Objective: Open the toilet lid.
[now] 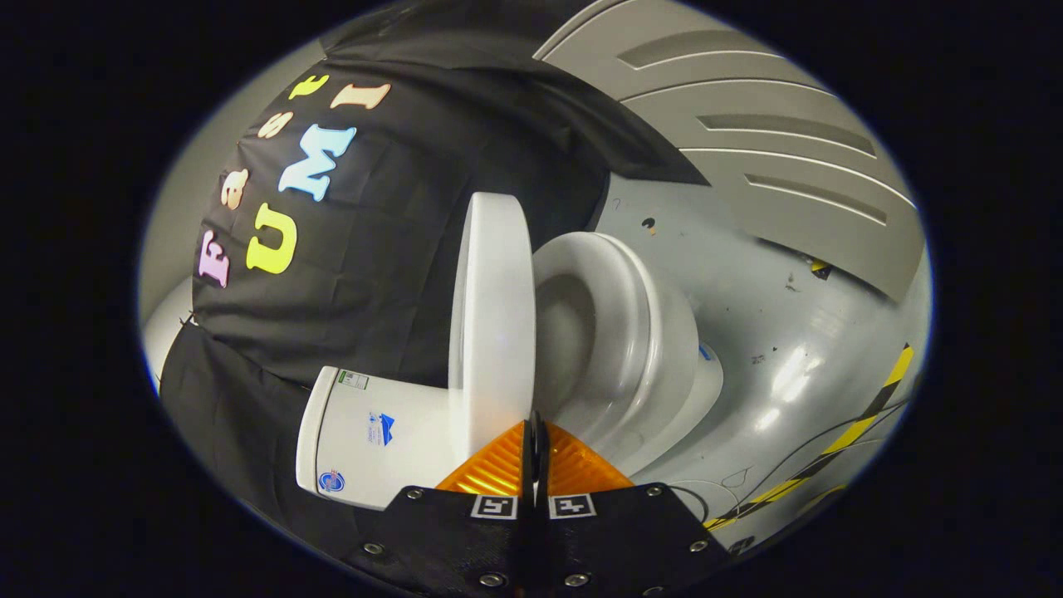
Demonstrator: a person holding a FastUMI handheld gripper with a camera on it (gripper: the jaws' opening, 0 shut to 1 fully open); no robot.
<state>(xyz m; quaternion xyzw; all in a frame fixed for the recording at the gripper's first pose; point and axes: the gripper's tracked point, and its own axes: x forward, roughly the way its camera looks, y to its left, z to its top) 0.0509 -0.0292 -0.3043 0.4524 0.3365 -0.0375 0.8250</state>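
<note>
Two fingers of the tongs (536,436) stand pressed together with no visible gap and nothing gripped between them; their tips sit right at the thin edge of the toilet lid (492,324), though whether they touch it cannot be told. The view is rolled on its side, so the toilet appears turned over. The lid stands raised off the seat (619,274), roughly square to the bowl (581,332) rim and seen nearly edge-on, with its back facing the tank (374,432). A wedge of open space separates the lid from the seat, widening away from the hinge. The tank lies just beside the fingers on the lid's far side, close against the black cloth wall (374,249). Beyond the bowl the grey floor (747,274) is bare and glossy, scuffed in places, giving wide room on that side; yellow-and-black hazard tape (872,407) and thin cables (789,465) run along it near the fingers. A grey panelled door (747,108) closes off the far edge. Small stickers (382,428) mark the tank, too small to read
</note>
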